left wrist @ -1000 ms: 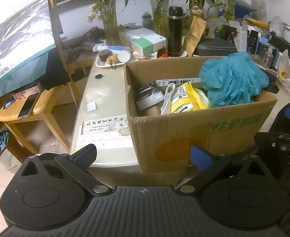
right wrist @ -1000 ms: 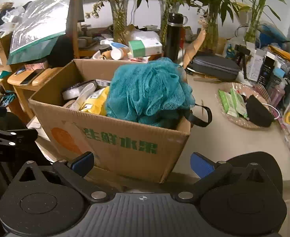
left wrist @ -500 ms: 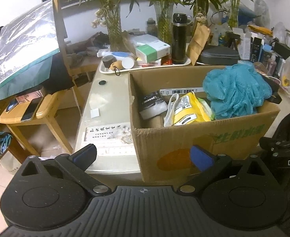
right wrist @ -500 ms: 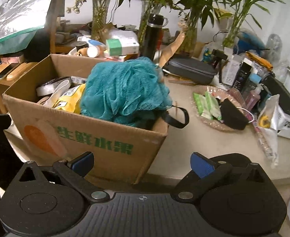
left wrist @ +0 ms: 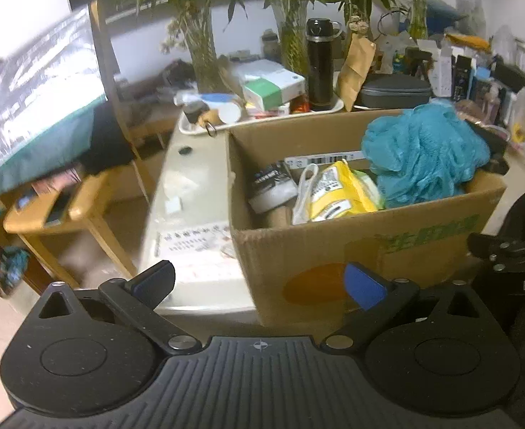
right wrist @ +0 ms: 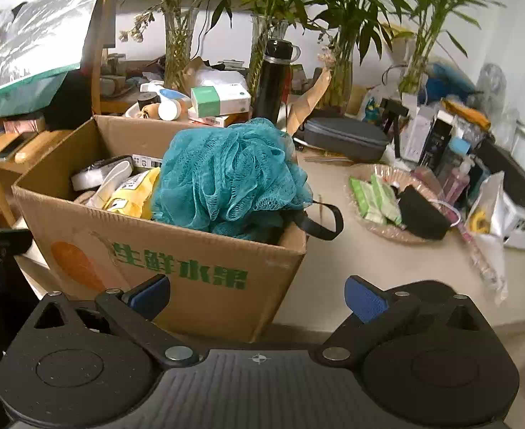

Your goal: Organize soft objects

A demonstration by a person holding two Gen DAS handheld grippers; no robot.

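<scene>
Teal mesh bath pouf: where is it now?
Teal mesh bath pouf sits heaped in the brown cardboard box's right end, beside the yellow packet, in both views.

Ahead of the right gripper's fingers [right wrist: 148,295] stands a cardboard box [right wrist: 198,271] on the table [right wrist: 369,279]; in it a mesh bath sponge [right wrist: 230,175] sits toward the right-finger side, with a snack packet [right wrist: 133,196] and a wrapped roll [right wrist: 98,175] to its left. Right of the box, beyond the right finger, a shallow dish [right wrist: 384,228] holds sachets [right wrist: 373,196] and a pouch [right wrist: 423,214]. Behind the box stand a flask [right wrist: 273,75], a carton [right wrist: 219,100] and plant vases [right wrist: 176,46].
</scene>
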